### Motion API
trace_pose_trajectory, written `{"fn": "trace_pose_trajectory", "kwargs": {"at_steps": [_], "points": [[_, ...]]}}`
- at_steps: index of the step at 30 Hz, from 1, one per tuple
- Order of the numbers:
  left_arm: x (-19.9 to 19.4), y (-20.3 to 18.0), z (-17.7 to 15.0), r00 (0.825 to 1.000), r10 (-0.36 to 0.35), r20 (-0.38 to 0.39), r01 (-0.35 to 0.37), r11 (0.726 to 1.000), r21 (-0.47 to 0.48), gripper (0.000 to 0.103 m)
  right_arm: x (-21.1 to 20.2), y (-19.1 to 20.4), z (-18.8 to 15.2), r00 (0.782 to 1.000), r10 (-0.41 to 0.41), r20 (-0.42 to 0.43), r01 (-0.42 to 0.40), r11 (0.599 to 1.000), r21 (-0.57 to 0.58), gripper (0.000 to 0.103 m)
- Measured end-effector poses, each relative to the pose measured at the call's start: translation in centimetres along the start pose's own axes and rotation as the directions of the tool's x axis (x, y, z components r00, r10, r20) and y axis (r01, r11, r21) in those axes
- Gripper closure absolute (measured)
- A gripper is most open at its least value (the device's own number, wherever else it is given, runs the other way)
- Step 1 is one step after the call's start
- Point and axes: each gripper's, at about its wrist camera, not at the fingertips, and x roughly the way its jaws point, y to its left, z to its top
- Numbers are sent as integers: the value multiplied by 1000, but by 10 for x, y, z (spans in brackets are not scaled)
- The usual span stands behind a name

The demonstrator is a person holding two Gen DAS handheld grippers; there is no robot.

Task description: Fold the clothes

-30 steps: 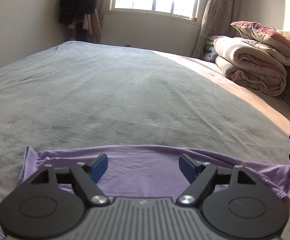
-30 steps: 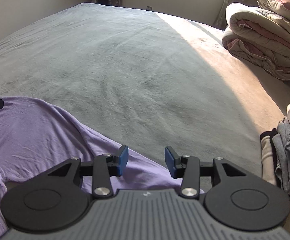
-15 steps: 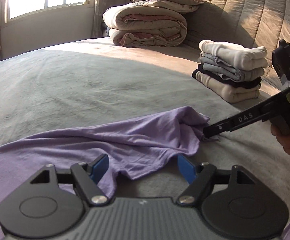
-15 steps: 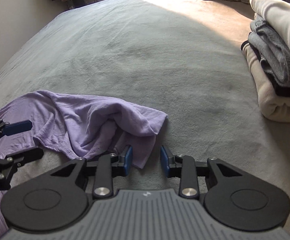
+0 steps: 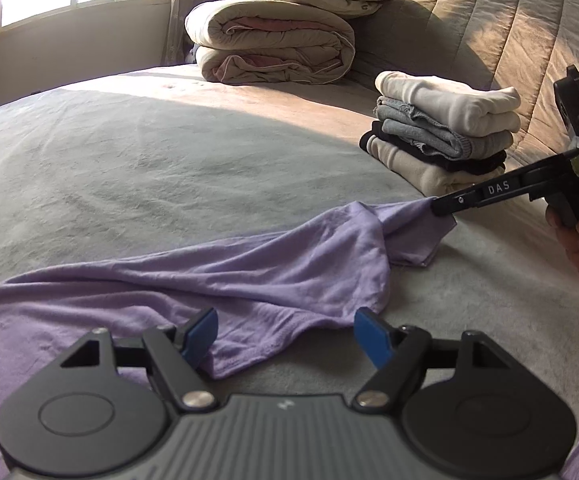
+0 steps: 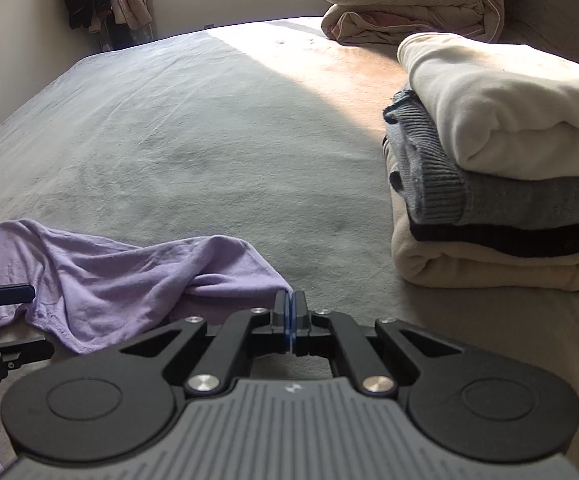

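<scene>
Nearest, my left gripper [image 5: 283, 336] hangs released over the lilac shirt [image 5: 249, 276], rumpled on the bed [image 5: 149, 168]. Right gripper [image 6: 289, 312] pinches its far corner; I'd pull taut, low. Beyond: folded stack [image 6: 501, 184].

Black tongs [image 5: 283, 336], blue pads [image 5: 371, 336], silver screws, white "DAS" lettering.

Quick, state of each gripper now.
Left gripper: open, holding nothing.
Right gripper: shut on a corner of the purple shirt.
</scene>
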Motion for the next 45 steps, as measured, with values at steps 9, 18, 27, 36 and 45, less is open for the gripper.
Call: {"fn": "trace_pose_trajectory", "kwargs": {"at_steps": [9, 18, 27, 36, 45], "points": [[22, -40, 12, 999, -36, -24, 38, 995, 88, 27, 21, -36, 12, 999, -48, -1, 48, 997, 65, 103], [30, -60, 15, 998, -49, -30, 53, 982, 183, 33, 10, -55, 0, 994, 86, -62, -72, 977, 203, 72], [39, -53, 10, 1000, -2, -27, 6, 988, 152, 49, 20, -60, -20, 960, 279, -25, -240, 863, 445, 81], [35, -54, 33, 995, -60, -74, 69, 990, 126, 100, -11, -70, 1, 989, 138, -60, -116, 954, 276, 102], [12, -30, 33, 980, -175, -90, 180, 982, 51, 53, -14, -89, -2, 984, 51, -168, -20, 982, 186, 102]]}}
